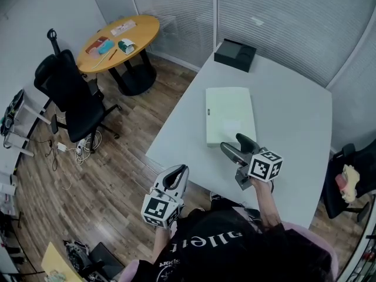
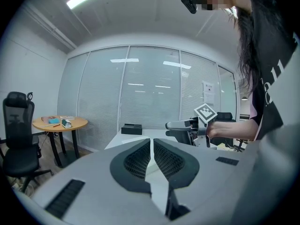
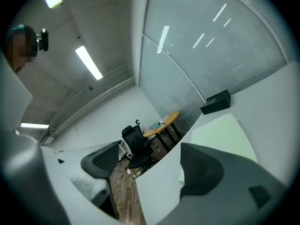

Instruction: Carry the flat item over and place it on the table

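Note:
The flat item [image 1: 229,114] is a pale green rectangular box lying flat in the middle of the white table [image 1: 294,122]. In the right gripper view the flat item [image 3: 220,132] lies past the right jaw. My right gripper [image 1: 231,143] hovers at the box's near end, open, with nothing between its jaws; in its own view the right gripper [image 3: 150,168] stands wide apart. My left gripper [image 1: 179,171] is off the table's front-left edge, above the floor. In its own view the left gripper [image 2: 152,146] is shut and empty, and the right gripper [image 2: 180,124] shows ahead.
A black box [image 1: 235,54] sits at the table's far end. A round wooden table [image 1: 120,40] with small items and a black office chair [image 1: 70,96] stand to the left on the wood floor. Another chair [image 1: 346,178] is at the right edge.

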Demonstrator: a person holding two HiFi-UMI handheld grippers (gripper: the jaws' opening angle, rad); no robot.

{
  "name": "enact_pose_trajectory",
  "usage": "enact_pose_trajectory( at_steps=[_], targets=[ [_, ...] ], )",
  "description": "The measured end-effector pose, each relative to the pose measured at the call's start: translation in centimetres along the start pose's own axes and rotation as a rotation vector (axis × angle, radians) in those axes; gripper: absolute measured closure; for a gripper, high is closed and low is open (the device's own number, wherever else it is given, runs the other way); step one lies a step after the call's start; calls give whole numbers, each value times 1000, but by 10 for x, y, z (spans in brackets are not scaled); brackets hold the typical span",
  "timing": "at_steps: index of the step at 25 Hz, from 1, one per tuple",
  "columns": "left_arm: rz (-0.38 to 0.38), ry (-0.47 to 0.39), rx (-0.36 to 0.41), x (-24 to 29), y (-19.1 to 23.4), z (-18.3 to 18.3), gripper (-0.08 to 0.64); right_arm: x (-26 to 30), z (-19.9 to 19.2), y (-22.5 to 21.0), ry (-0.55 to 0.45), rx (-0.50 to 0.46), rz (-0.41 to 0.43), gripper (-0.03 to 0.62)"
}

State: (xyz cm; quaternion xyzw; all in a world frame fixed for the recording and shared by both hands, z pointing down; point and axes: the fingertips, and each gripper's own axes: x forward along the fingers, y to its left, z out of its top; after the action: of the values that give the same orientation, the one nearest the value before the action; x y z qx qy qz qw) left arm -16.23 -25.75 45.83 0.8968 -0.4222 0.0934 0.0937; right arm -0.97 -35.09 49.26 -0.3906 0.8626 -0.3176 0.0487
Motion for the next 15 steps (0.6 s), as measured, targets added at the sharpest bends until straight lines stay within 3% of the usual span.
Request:
enact_pose_trajectory(
  at_steps=[6,15],
  targets=[
    [-22,9,2,-18,-10,-7,520,-12,-15,43,39,-190,23,170],
    [-83,30,-32,-56,-34,-33,520,-42,-66,84,77,-219,6,206]
  ],
)
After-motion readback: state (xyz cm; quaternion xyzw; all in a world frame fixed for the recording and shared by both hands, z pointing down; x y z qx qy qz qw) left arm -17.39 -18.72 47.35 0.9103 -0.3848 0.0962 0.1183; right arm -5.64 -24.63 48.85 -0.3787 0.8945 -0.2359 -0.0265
